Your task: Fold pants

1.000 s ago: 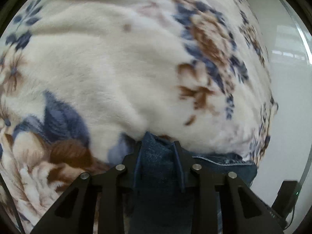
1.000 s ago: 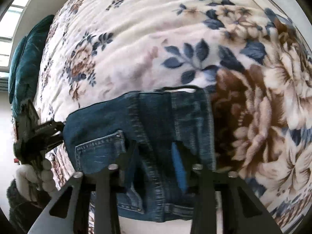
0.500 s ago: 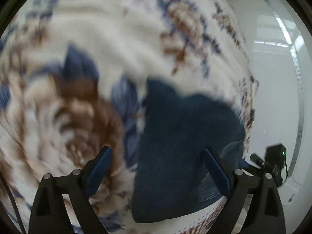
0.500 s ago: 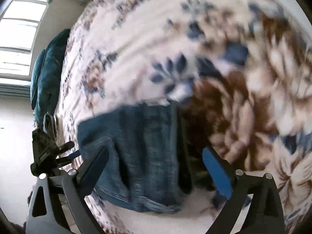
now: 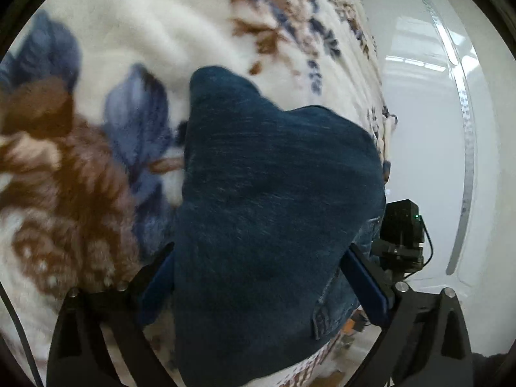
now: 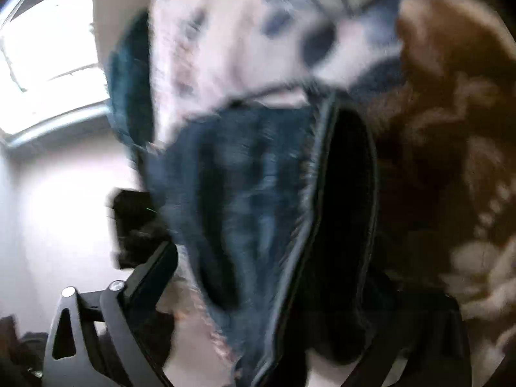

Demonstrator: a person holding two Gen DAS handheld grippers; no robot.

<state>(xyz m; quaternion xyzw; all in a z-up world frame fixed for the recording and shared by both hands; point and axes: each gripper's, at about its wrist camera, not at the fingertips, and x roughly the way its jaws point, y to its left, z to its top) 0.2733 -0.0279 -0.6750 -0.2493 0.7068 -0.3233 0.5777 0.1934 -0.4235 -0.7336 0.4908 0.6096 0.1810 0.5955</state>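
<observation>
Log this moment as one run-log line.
step: release after fold | left gripper: open, jaws just opened | right gripper: open, just opened | jeans: folded on floral blanket

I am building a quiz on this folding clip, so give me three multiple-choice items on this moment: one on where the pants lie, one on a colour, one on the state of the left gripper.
1. Where do the pants lie?
A. on a floral blanket
B. on a bare wooden table
C. inside a plastic basket

2. What colour are the pants?
A. red
B. dark blue denim
C. white

3. How do the jaws of the left gripper stand?
A. clamped on a pillow
B. shut with nothing between them
C. spread wide, with the denim between them but not pinched

Answers:
1 A, cream blanket with brown and blue flowers shows around the denim.
2 B, the cloth is dark blue with jeans stitching.
3 C, the blue pads sit far apart at either side of the fold; the jaws have just been opening.
</observation>
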